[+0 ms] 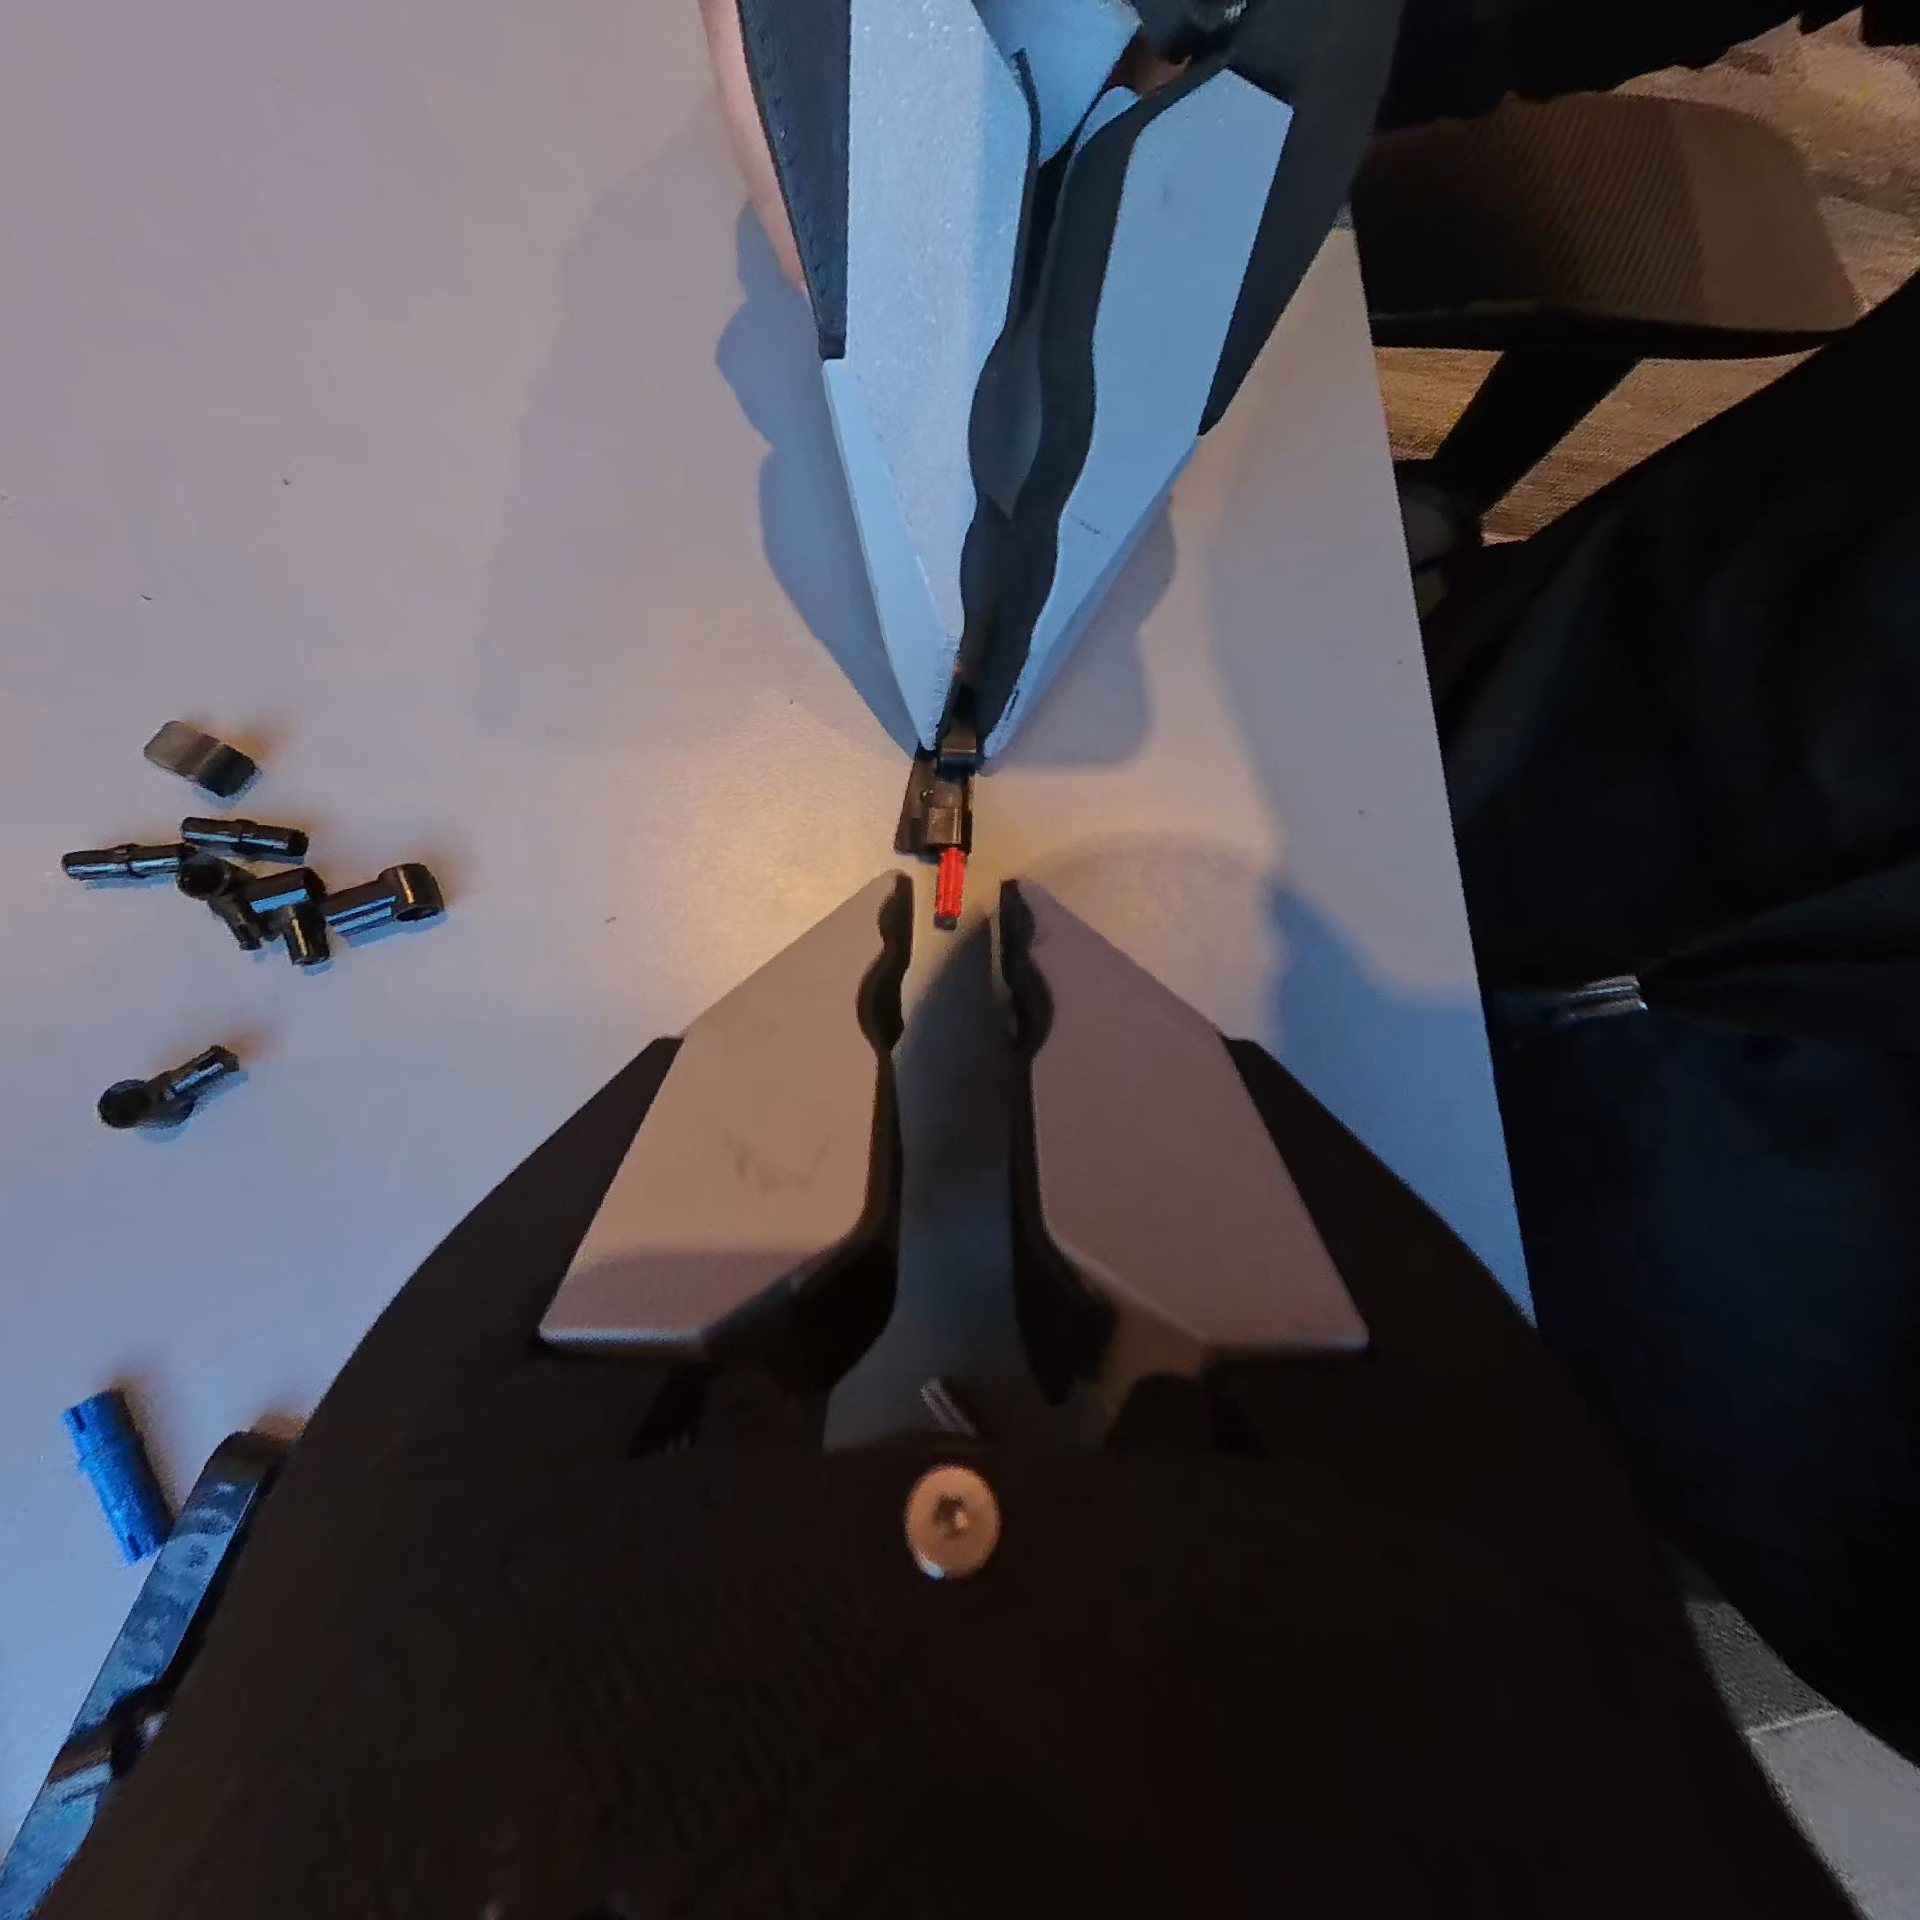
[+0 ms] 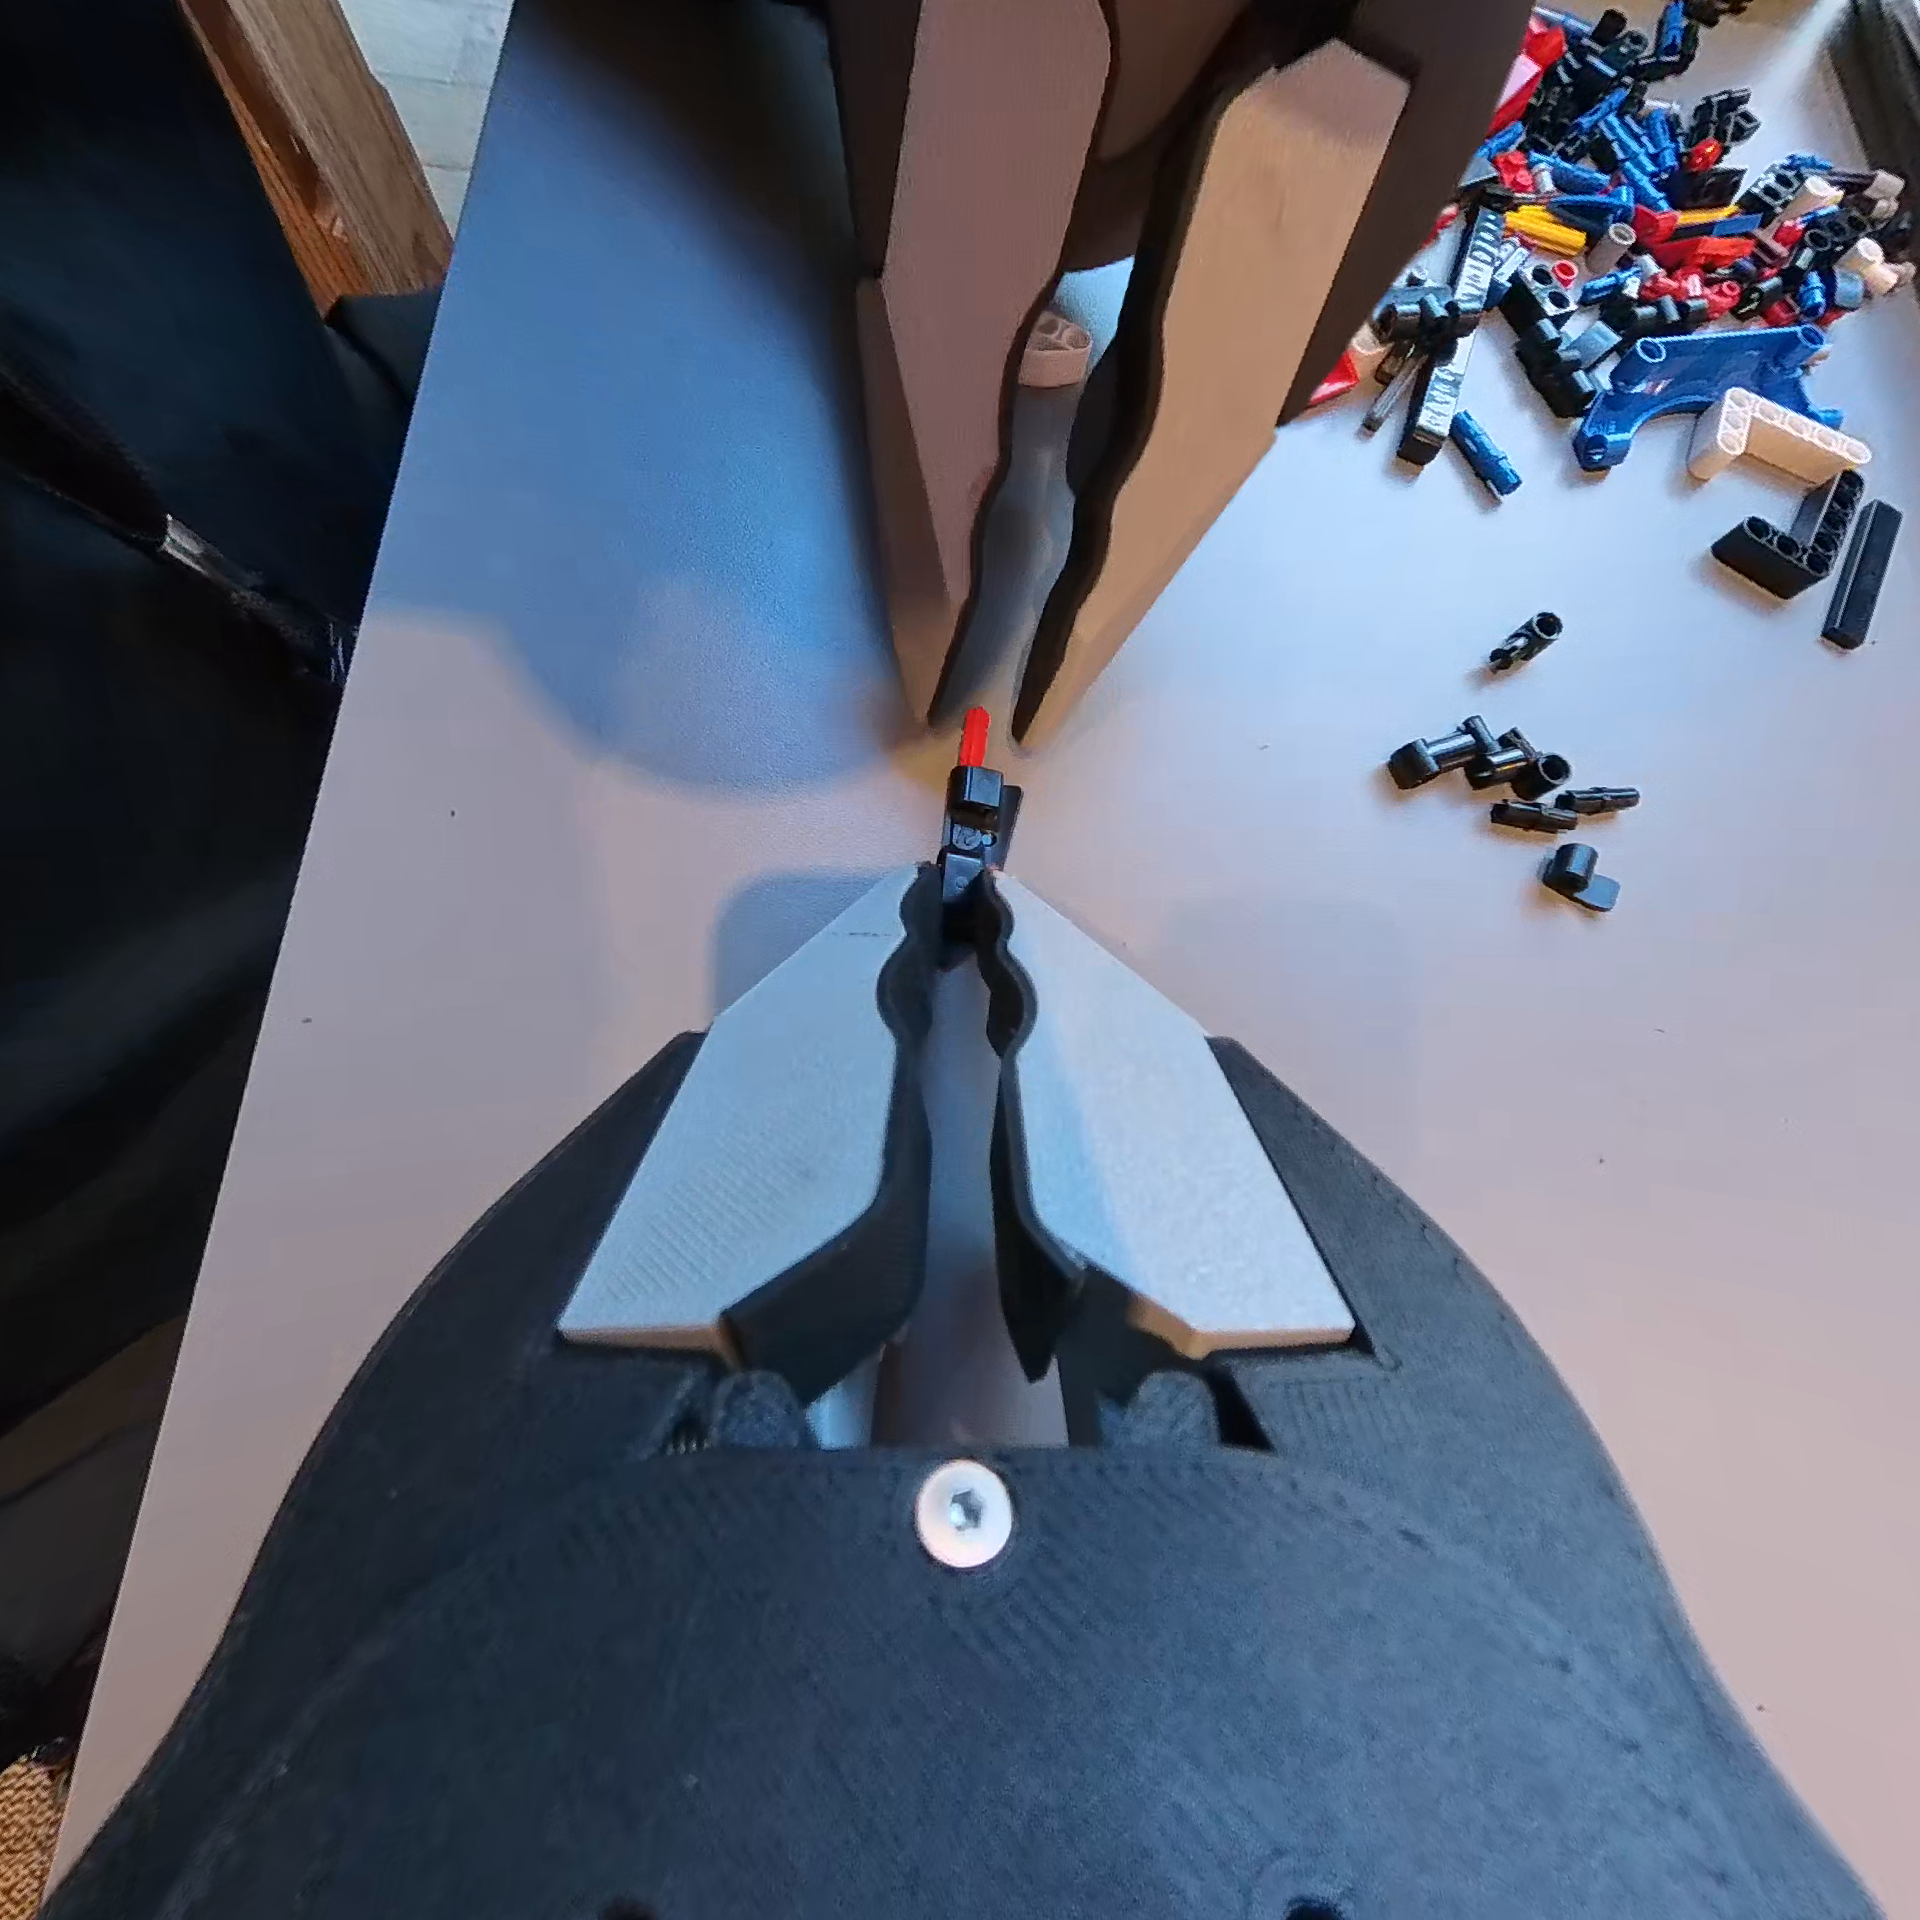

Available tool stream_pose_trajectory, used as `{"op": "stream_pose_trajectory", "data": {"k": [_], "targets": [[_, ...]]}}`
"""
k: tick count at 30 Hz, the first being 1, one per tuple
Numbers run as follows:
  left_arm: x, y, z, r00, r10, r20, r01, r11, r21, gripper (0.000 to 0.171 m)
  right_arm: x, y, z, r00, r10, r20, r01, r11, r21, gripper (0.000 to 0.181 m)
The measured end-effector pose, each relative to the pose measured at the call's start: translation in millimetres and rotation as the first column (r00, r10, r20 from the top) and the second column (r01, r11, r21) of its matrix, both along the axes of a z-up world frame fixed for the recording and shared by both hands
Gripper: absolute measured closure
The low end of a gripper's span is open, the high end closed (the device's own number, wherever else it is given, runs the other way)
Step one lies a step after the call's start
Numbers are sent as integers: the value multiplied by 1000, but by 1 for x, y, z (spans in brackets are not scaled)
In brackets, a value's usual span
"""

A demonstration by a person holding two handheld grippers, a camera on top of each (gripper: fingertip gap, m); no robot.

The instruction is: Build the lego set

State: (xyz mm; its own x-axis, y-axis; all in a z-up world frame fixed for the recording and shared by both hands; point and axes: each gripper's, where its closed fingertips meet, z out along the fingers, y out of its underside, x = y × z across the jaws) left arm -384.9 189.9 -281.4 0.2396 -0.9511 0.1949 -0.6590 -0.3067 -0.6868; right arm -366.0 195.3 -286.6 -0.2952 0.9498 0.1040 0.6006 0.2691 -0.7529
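Note:
My right gripper (image 2: 958, 875) is shut on a small black connector (image 2: 974, 826), held just above the white table (image 2: 1351, 1091). A short red pin (image 2: 975, 736) sticks out of the connector's far end. In the left wrist view the right gripper (image 1: 961, 732) comes in from the top with the connector (image 1: 938, 805) and the red pin (image 1: 948, 885). My left gripper (image 1: 956, 888) is open, and the pin's free end lies between its fingertips without touching them. In the right wrist view the left gripper (image 2: 979, 725) comes in from the top, tips either side of the pin.
A cluster of small black pins and connectors (image 1: 249, 883) (image 2: 1507, 779) lies to the side. A blue pin (image 1: 114, 1475) and a black beam (image 1: 156, 1610) lie near my left gripper. A large pile of mixed bricks (image 2: 1662, 208) is at the far right. The table edge (image 2: 343, 831) is close. My left and right fingertips are right by each other. The black beam (image 1: 156, 1610) is about 15 cm from my left fingertips. It is also in sight in the right wrist view (image 2: 1450, 383).

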Motion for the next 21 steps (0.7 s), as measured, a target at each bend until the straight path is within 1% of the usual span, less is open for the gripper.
{"op": "stream_pose_trajectory", "data": {"k": [3,7,9,17,21], "targets": [[-4,0,-3,1000,-5,-28,6,1000,17,160,0,0,0,1000,0,2,0,1000,-7,178],[-1,-2,-6,999,-24,-39,25,999,40,170,0,0,0,1000,-1,2,1,1000,-10,179],[-1,-2,-6,999,-26,-45,28,998,55,170,0,0,0,1000,-1,2,1,1000,-10,179],[-1,0,-6,999,-9,-33,10,1000,15,171,0,0,0,1000,-4,4,4,1000,-17,178],[-1,1,-6,998,-55,-41,56,998,23,171,0,1,0,1000,-3,7,3,1000,-22,178]]}}
